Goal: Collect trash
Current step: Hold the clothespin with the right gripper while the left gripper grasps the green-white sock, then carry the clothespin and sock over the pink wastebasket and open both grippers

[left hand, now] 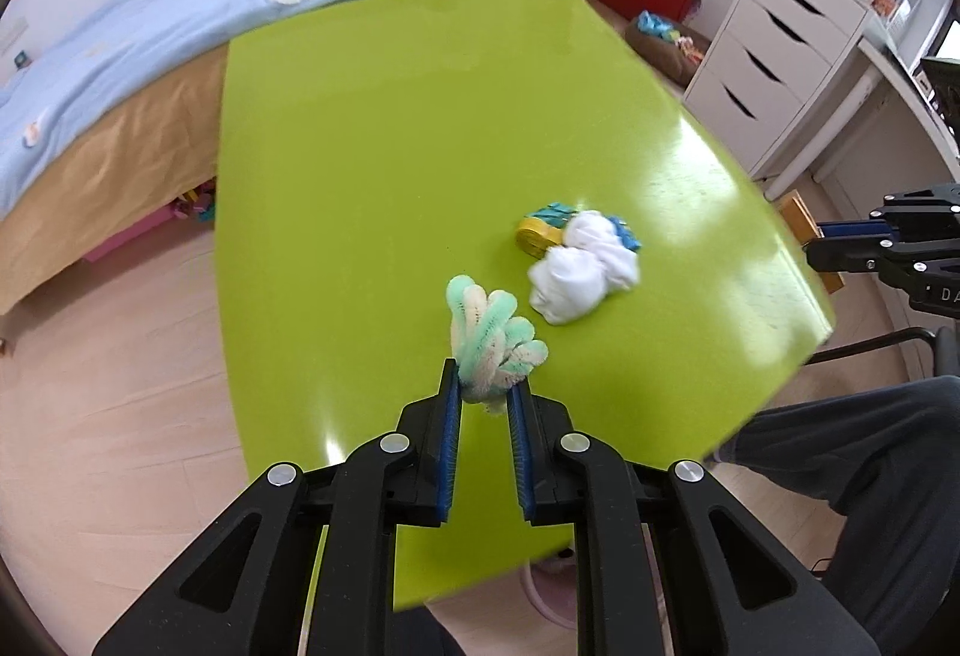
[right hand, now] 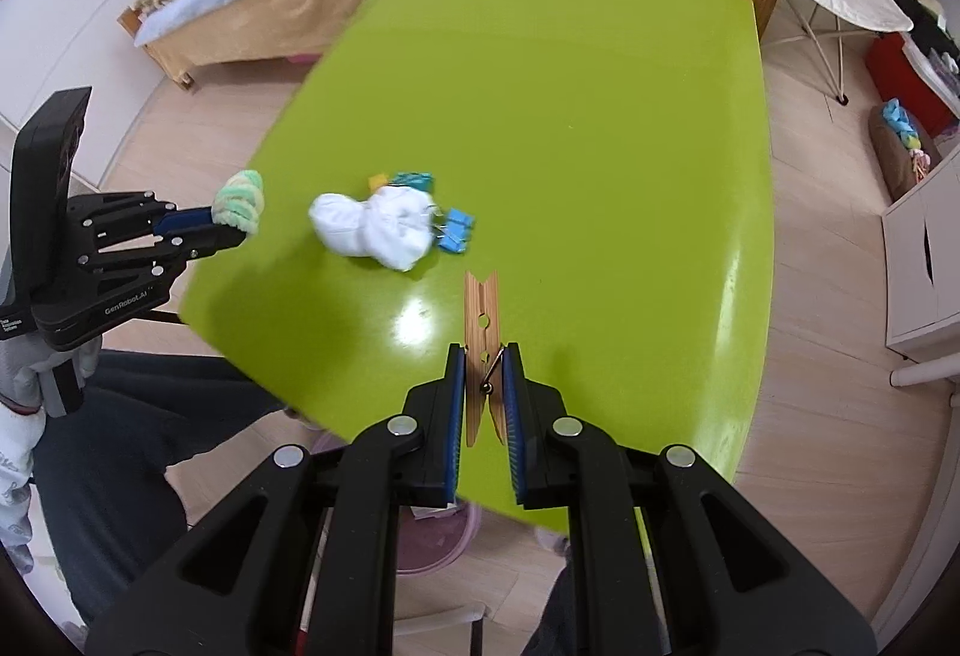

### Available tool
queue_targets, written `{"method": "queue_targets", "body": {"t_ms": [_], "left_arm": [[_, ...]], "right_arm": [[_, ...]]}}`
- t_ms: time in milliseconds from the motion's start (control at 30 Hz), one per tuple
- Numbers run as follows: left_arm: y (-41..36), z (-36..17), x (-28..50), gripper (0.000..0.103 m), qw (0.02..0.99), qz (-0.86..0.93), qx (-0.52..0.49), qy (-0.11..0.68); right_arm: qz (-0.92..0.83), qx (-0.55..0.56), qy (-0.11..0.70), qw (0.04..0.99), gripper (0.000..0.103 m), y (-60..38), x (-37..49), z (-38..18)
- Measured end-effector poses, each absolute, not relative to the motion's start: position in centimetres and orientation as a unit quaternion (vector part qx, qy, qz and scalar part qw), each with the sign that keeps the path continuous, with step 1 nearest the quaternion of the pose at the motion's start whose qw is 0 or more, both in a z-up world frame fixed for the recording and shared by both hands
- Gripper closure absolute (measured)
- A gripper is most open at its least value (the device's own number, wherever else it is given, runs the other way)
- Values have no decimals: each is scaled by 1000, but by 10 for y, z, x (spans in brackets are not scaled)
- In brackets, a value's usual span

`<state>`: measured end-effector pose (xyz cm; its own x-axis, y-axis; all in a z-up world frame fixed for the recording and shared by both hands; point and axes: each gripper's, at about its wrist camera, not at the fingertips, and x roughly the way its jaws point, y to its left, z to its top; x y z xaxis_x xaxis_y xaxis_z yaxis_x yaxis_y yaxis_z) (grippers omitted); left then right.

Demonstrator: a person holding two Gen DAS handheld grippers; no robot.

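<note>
The left hand-held gripper (left hand: pixel 485 397) is closed on a bundle of fuzzy pipe cleaners (left hand: pixel 493 341), green and cream in colour, and holds it only by its lower end, so most of the bundle stands out above the pads. The right hand-held gripper (right hand: pixel 483 380) is closed on a wooden clothespin (right hand: pixel 482 332), with the pads on its sides near the metal spring. Both things seem lifted clear of the green desk (left hand: pixel 390 146).

Still on the desk is a crumpled white tissue (left hand: pixel 579 272). Touching its far side are a yellow roll of tape (left hand: pixel 536 236) and some blue binder clips (right hand: pixel 455 230). The held bundle hangs just beside the tissue on the near left; the clothespin hangs on the other side of the tissue, a little nearer to the person.

In my judgement, the first risk is the pipe cleaners: they are soft and springy, and a quick swing could let some strands slip out and fall on the floor. The clothespin is smooth and gripped across its narrow sides, so it may turn or slide between the pads. A pink bin (right hand: pixel 432 536) seems to stand under the near edge of the desk, mostly hidden, so a drop could miss it.
</note>
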<state>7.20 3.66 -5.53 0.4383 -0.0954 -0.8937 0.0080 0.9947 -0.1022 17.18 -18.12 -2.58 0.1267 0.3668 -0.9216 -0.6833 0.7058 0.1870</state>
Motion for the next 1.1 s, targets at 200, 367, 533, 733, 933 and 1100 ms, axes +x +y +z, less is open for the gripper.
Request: {"method": "queue_targets", "body": {"t_ms": [200,367,533,733,933,1100], "left_arm": [[18,-25,29,88,865,-27,-35,499],[3,-14,-1,88,874,-33,-34,483],[-17,-11,-28,88,878,-41,-35,476],[-40,-20,-48,88,872,-60,-39,484],[-57,-32,-61,88,861,-82,-41,500],[-66,-34,-66,84,857,-97,-41,505]], "right_arm": [[369,-122,535,750,91,-194,137,-6],[374,-112,522,759,91,-203,104,3],[371,-107,517,764,91,-214,76,3],[369,-104,522,762,91,-226,44,-5],[370,-100,530,756,91,-237,27,-8],[371,-99,534,754,91,-241,24,-7]]}}
